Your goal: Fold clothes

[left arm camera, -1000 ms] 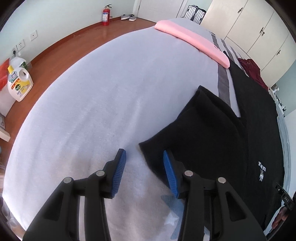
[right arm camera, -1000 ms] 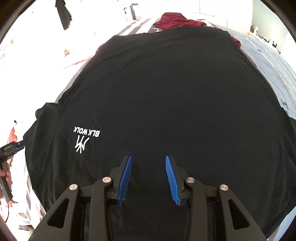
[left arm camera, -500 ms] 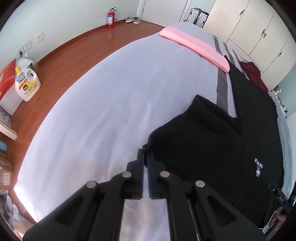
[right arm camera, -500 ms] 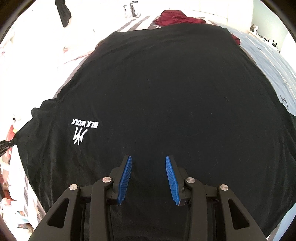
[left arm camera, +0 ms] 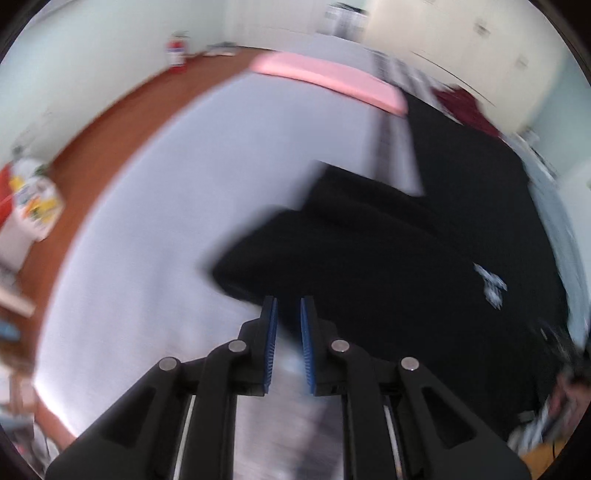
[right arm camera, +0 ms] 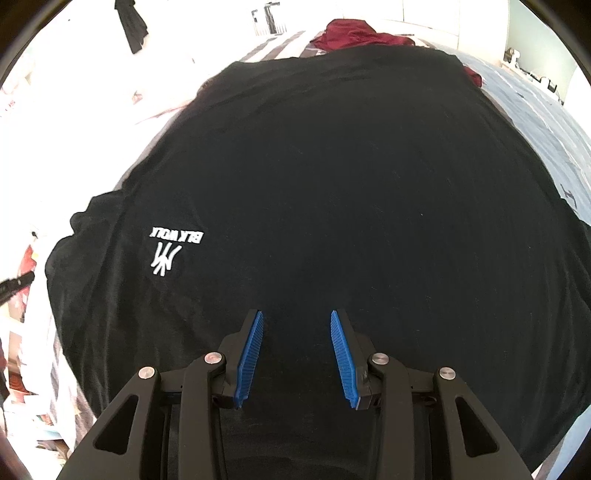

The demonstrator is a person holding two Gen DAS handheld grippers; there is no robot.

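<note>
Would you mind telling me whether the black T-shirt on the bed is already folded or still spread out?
Mostly spread: the black T-shirt lies flat across the bed, logo up. Only its sleeve near the left gripper looks bunched, though blur hides detail.

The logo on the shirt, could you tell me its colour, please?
White, on the black shirt; the logo shows best in the right wrist view.

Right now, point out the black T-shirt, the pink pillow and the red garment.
black T-shirt [right arm camera: 332,184], right wrist view, middle of its flat front.
pink pillow [left arm camera: 325,79], left wrist view, middle of its top.
red garment [right arm camera: 354,33], right wrist view, middle of the crumpled heap.
</note>
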